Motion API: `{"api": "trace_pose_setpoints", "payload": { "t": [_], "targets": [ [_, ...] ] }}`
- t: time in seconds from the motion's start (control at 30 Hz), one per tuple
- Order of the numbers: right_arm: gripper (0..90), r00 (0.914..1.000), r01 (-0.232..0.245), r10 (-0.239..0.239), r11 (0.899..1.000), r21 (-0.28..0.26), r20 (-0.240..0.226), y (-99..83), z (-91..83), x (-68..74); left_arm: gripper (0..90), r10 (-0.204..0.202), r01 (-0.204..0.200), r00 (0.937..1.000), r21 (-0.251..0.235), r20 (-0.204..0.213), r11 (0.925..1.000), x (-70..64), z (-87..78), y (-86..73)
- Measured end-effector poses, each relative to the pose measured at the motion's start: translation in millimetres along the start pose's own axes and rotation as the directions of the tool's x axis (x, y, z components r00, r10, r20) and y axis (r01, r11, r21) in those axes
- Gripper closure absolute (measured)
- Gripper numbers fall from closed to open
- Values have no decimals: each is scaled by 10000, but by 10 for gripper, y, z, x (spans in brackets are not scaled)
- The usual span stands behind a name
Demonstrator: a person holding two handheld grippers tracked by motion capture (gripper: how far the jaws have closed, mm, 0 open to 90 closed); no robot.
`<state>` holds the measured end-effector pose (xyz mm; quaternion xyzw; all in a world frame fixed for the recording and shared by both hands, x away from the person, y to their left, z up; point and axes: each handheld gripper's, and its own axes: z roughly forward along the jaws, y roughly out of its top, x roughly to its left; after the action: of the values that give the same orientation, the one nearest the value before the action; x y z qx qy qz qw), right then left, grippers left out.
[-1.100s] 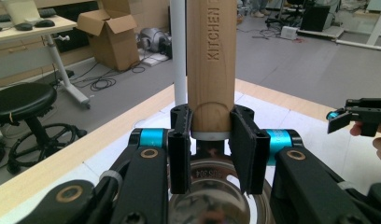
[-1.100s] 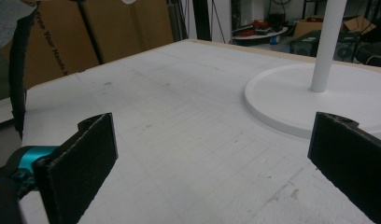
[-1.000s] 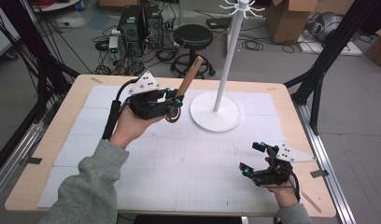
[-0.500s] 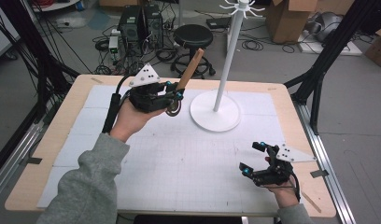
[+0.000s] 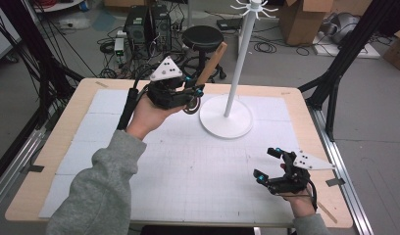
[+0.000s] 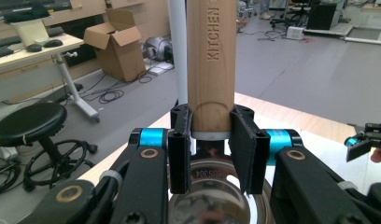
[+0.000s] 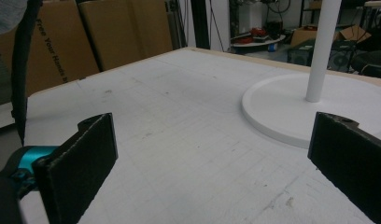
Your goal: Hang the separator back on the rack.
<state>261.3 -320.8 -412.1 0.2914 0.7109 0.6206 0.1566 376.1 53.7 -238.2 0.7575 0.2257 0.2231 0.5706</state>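
Note:
A utensil with a wooden handle (image 5: 211, 62) and a steel ring end (image 5: 192, 106) is held off the table at the back, just left of the white hook stand (image 5: 238, 63). My left gripper (image 5: 195, 91) is shut on it where handle meets steel. In the left gripper view the jaws (image 6: 211, 149) clamp the handle (image 6: 211, 60), which is stamped "KITCHEN" and points up, with the steel part (image 6: 212, 200) below and the stand's pole (image 6: 178, 51) just behind. My right gripper (image 5: 265, 163) rests open near the front right of the table, nothing between its pads (image 7: 81, 158).
The stand's round white base (image 5: 226, 117) sits on the white mat (image 5: 188, 166) at the back centre, with hooks (image 5: 254, 7) at its top. In the right gripper view the base (image 7: 282, 112) lies ahead to the right. A stool (image 5: 203, 36) and boxes stand beyond the table.
My left gripper has lifted the utensil and carried it a little back and right, closer to the stand's pole. The right gripper has stayed put.

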Motion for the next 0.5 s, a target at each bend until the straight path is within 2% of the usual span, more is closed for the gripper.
{"api": "trace_pose_setpoints", "payload": {
  "t": [0.5],
  "targets": [
    [6, 9999, 100, -99, 9999, 92, -118, 10, 17, 26, 695, -97, 95, 9998, -139, -145, 9999, 120, 153, 208]
  ]
}}
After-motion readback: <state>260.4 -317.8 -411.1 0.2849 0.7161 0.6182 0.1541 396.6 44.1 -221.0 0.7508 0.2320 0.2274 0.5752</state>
